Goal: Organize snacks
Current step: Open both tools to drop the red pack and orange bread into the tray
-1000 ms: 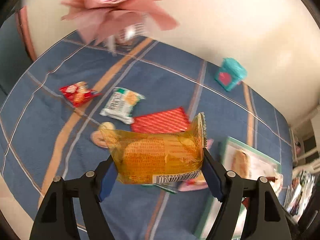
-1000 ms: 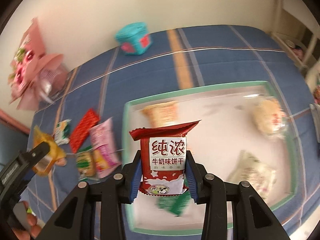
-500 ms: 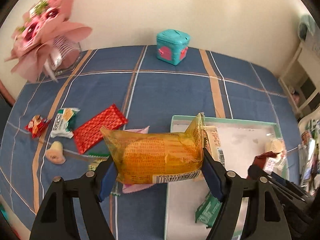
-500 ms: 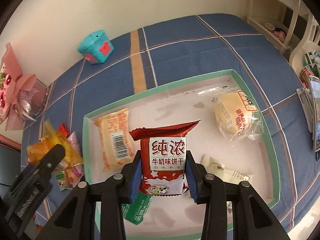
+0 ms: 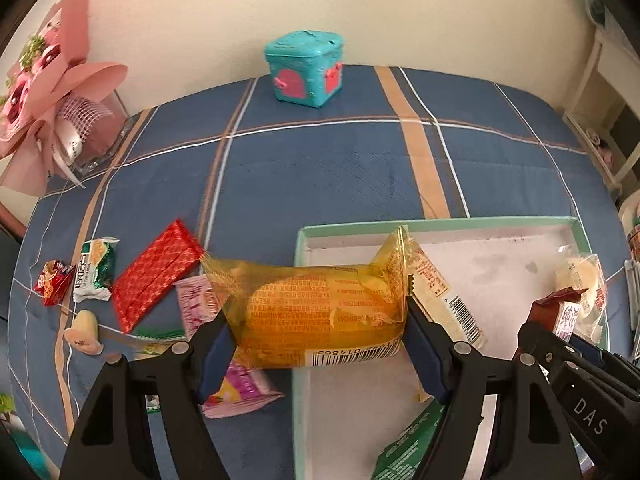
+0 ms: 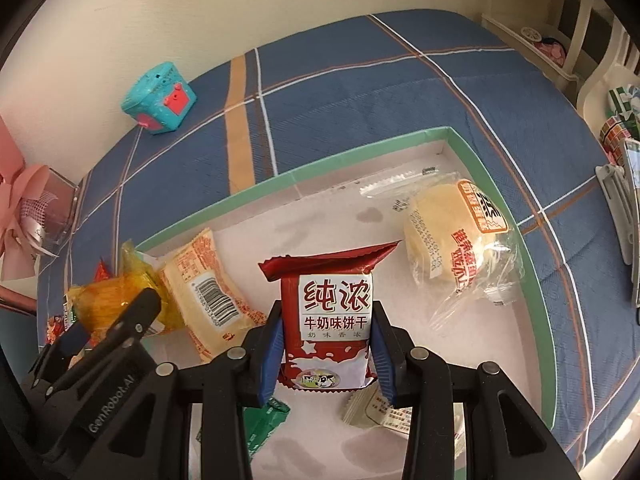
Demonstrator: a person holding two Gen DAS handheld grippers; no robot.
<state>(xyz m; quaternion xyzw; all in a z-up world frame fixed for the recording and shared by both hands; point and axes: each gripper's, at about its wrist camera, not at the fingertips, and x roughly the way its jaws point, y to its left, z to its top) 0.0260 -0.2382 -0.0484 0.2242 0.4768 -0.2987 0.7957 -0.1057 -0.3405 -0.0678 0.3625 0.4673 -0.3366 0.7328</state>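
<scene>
Gripping snacks over the tray: left gripper yellow packet, right gripper red packet.

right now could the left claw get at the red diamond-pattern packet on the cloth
Probably not as it stands: the left claw is shut on the yellow snack pack, so it has no free grip. The red packet itself lies uncovered on the blue cloth, off to its left.
</scene>
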